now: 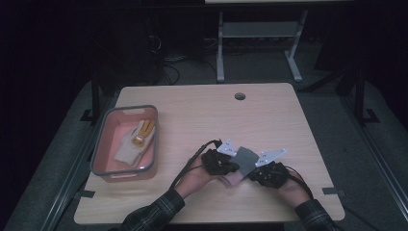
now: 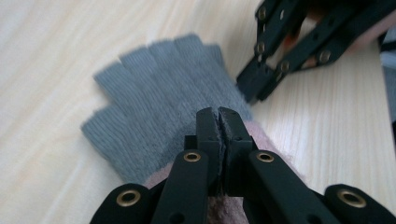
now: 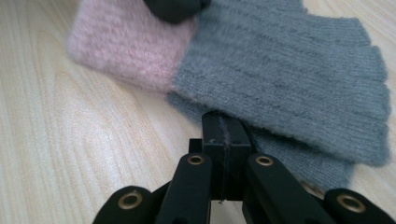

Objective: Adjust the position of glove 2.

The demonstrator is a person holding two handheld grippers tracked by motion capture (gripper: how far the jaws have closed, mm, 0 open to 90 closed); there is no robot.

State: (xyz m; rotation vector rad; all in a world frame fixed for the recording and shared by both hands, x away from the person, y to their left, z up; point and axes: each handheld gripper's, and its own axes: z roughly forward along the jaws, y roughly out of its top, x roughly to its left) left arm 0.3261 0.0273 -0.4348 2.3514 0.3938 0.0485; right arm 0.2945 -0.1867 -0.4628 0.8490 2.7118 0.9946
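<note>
A grey fingerless glove with a pink cuff lies flat on the wooden table near its front edge. My left gripper is shut on the glove where the grey knit meets the cuff. From the other side, my right gripper is shut on the glove's lower edge, by the thumb part. In the high view the left gripper and right gripper meet over the glove, one hand on each side. The right gripper's tips touch the glove's far edge.
A pink bin with a grey rim stands at the table's left and holds a white and yellow glove. A round cable hole sits near the far edge. Bare tabletop stretches between bin and hands.
</note>
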